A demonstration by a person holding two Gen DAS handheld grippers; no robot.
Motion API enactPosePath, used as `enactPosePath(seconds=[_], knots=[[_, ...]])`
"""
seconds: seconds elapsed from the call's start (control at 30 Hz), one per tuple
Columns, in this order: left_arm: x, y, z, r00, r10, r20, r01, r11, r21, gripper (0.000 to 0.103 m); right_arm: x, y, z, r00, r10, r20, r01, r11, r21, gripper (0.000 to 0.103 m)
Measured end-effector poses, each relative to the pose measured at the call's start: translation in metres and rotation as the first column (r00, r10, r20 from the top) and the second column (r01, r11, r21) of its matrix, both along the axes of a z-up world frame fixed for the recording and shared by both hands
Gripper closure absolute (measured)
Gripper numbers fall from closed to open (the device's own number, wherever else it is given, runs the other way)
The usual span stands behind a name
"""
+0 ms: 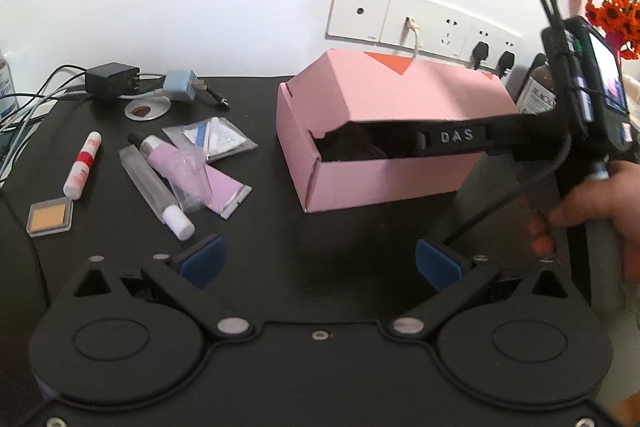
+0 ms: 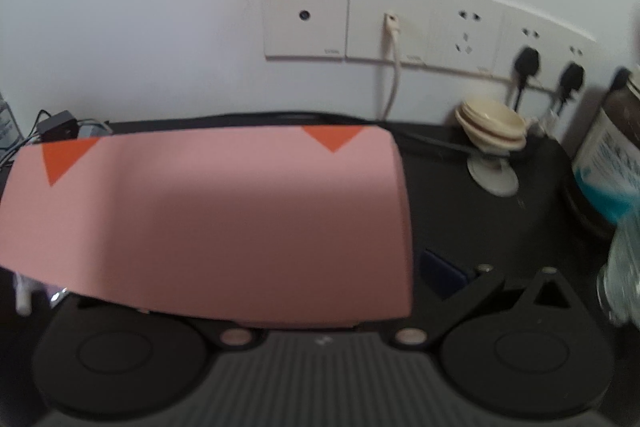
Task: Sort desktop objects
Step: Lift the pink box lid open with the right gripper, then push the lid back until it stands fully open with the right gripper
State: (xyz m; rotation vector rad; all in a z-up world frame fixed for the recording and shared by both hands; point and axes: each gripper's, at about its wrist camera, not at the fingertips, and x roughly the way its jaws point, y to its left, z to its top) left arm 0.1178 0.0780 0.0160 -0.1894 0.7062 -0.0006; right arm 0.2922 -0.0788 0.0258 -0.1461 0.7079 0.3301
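Note:
A pink cardboard box (image 1: 384, 171) stands right of centre on the black desk (image 1: 280, 227), its lid (image 2: 224, 219) raised a little. My right gripper (image 1: 372, 145) reaches in under that lid from the right, held by a person's hand (image 1: 592, 195). In the right wrist view the lid covers most of the gripper; only one blue pad (image 2: 442, 273) shows, set wide. My left gripper (image 1: 320, 261) hovers open and empty in front of the box. Left of it lie a purple tube (image 1: 192, 179), a clear tube with a white cap (image 1: 156, 187), a red-and-white tube (image 1: 84, 165), a yellow compact (image 1: 50, 217) and sachets (image 1: 216, 137).
Two chargers (image 1: 112, 79) with cables and a metal disc (image 1: 146, 109) lie at the back left. A wall socket strip (image 2: 420, 27) runs behind the box. Stacked cream dishes (image 2: 494, 131), a dark jar (image 2: 608, 155) and a clear bottle (image 2: 624, 267) stand at right, near orange flowers (image 1: 612, 11).

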Motion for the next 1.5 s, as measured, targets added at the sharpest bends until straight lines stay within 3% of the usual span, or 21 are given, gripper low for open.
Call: enactPosePath(seconds=[0.2, 0.83, 1.2, 1.5], knots=[[-0.015, -0.002, -0.004, 1.0, -0.013, -0.006, 0.013, 1.0, -0.019, 0.0, -0.032, -0.013, -0.004, 1.0, -0.012, -0.018, 0.012, 1.0, 0.009, 0.001], [-0.044, 0.001, -0.004, 1.0, -0.017, 0.009, 0.018, 0.999, -0.04, 0.0, -0.073, -0.031, -0.009, 0.997, -0.03, -0.075, 0.033, 0.999, 0.036, 0.001], [-0.045, 0.006, -0.004, 0.999, -0.006, 0.046, 0.008, 0.998, -0.059, 0.0, -0.077, -0.039, 0.012, 0.999, -0.006, -0.037, 0.01, 0.994, 0.109, 0.001], [-0.02, 0.005, 0.007, 0.995, 0.046, 0.088, -0.037, 0.995, -0.097, 0.0, -0.07, -0.04, 0.038, 1.0, 0.009, 0.023, -0.012, 0.985, 0.173, 0.001]])
